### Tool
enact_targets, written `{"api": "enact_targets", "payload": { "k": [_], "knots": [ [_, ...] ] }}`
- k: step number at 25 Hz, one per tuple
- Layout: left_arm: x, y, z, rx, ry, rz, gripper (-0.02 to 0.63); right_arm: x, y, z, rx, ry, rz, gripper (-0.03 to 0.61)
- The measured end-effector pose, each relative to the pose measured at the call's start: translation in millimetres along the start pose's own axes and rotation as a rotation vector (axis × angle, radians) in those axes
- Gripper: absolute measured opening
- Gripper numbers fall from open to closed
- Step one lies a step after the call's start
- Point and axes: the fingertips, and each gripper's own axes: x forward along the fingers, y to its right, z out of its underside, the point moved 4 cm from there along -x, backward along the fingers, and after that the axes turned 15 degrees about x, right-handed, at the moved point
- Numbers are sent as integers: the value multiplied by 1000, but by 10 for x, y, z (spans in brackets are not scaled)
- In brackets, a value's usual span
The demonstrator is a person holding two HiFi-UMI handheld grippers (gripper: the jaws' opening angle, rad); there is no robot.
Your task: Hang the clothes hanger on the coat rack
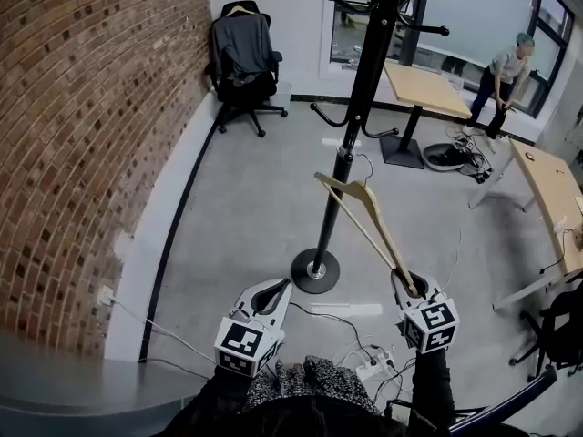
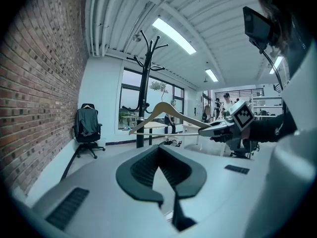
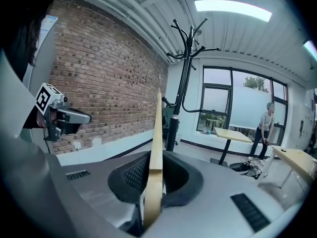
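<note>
A wooden clothes hanger [image 1: 364, 212] slants up and to the left from my right gripper [image 1: 407, 285], which is shut on one end of its arm. In the right gripper view the hanger [image 3: 157, 148] rises edge-on from between the jaws of the right gripper [image 3: 153, 167]. The black coat rack [image 1: 351, 126] stands just beyond the hanger on a round base, with curved hooks on its pole. My left gripper [image 1: 281, 287] is lower left of the hanger, shut and empty. The left gripper view shows the hanger [image 2: 166, 110] in front of the rack [image 2: 144, 83].
A brick wall [image 1: 82, 135] runs along the left. An office chair [image 1: 244, 62] draped with a dark garment stands at the back. Wooden tables [image 1: 424, 89] and a person [image 1: 501, 76] are at the right. Cables and a power strip [image 1: 369, 364] lie near my feet.
</note>
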Motion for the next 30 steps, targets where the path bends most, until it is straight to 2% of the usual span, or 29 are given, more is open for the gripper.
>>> {"api": "enact_targets", "payload": {
  "k": [6,12,22,30],
  "knots": [
    [57,-87,42,-2,-15,0,8,141,228,-106,-28,-7,-43,41],
    [188,-248,65,1,-46,-47,8,403,431,-151,-23,-14,-111,41],
    [563,-368,-54,27,-84,-89,8,806,741,-144,45,-74,-319,41],
    [807,-490,-151,31,-101,-146,8,1122,1027,-161,38,-113,-439,41]
  ]
}}
